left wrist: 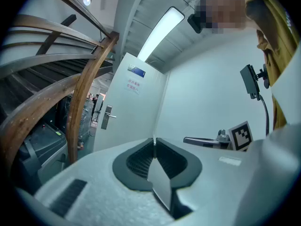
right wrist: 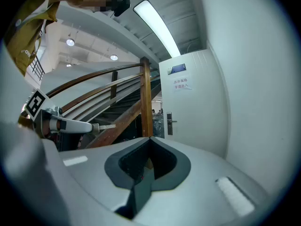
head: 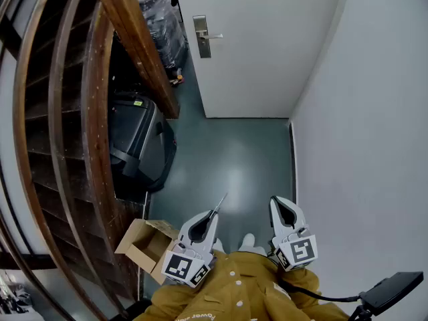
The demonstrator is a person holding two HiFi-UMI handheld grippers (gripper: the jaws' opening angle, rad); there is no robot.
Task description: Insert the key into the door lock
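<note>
A white door (head: 267,39) stands shut at the end of a narrow passage, some way ahead of me. On its left side is a metal lock plate with a lever handle (head: 201,37), which also shows in the left gripper view (left wrist: 107,117) and in the right gripper view (right wrist: 169,123). My left gripper (head: 212,214) is shut on a silver key (head: 221,201) whose blade points toward the door. The key's flat head (left wrist: 160,180) sits between the pads. My right gripper (head: 276,200) hangs beside it, its jaws (right wrist: 150,139) shut with nothing in them.
A wooden stair railing (head: 100,112) curves along the left. Beneath it stand a black case (head: 137,142) and an open cardboard box (head: 144,245). Plastic-wrapped goods (head: 157,19) are stacked left of the door. A white wall (head: 361,126) closes the right side.
</note>
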